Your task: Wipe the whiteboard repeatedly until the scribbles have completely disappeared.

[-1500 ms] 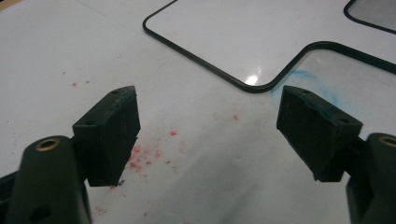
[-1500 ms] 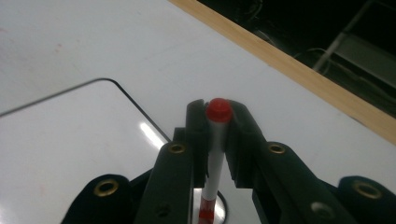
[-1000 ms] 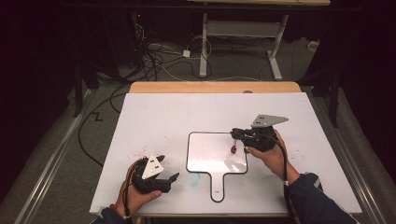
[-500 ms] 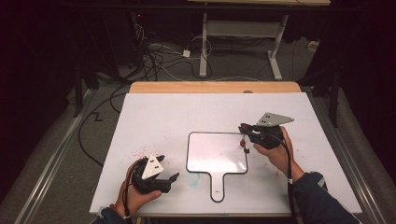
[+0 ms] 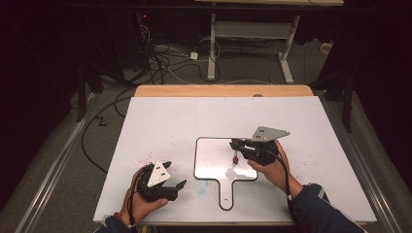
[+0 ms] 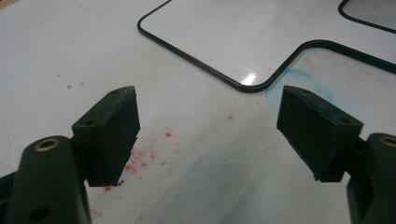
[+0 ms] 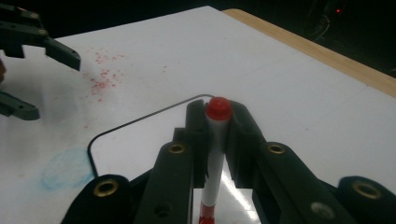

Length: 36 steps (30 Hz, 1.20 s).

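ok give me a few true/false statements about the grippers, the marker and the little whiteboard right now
1. The right gripper is shut on a red-capped marker. True.
2. The left gripper holds the marker. False: its jaws are open with nothing between them.
3. The handled whiteboard lies flat on the table. True.
4. The left gripper is over the whiteboard. False: it sits off the board's near left corner, over the white table.
5. Red specks dot the table near the left gripper. True.

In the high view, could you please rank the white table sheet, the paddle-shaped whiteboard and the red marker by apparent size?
1. White table sheet, largest.
2. Paddle-shaped whiteboard.
3. Red marker, held in the right claw, smallest.
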Each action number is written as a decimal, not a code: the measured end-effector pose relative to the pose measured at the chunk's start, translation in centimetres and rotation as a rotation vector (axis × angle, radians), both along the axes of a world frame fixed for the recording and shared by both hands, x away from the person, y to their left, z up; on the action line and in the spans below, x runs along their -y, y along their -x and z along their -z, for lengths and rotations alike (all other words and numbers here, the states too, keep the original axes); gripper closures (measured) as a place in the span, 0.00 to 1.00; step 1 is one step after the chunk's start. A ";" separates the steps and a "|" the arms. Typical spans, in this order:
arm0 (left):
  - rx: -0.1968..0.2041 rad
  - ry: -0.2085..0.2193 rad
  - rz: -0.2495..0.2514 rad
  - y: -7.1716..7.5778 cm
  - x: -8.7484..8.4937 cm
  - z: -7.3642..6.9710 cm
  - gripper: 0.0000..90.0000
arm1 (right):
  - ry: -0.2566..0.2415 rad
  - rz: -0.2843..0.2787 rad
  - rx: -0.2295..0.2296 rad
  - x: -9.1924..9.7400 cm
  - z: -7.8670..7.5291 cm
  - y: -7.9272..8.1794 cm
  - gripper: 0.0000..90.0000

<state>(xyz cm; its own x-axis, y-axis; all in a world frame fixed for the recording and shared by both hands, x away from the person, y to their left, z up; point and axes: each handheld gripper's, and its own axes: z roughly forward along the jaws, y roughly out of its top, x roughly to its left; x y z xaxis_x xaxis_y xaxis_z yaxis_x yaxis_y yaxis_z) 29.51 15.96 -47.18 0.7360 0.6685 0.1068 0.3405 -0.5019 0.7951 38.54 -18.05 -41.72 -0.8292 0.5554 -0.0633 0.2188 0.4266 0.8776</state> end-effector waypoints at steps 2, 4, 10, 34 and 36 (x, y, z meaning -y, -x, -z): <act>0.000 0.001 -0.003 0.0 -0.1 0.0 0.23 | 0.033 0.062 0.033 0.4 -0.1 -0.6 0.91; -0.001 0.004 -0.004 0.0 -0.1 0.0 0.23 | 0.043 0.103 0.045 0.9 -0.2 -1.0 0.91; -0.003 0.001 -0.001 -0.1 0.0 0.0 0.23 | 0.002 0.084 0.027 0.1 0.1 -0.9 0.91; 0.007 -0.003 -0.010 -0.2 -0.1 0.0 0.23 | -0.125 -0.001 -0.083 6.2 -3.6 2.8 0.90; 0.014 0.002 -0.017 -0.2 -0.2 0.0 0.23 | -0.126 0.001 -0.087 6.5 -3.6 3.0 0.90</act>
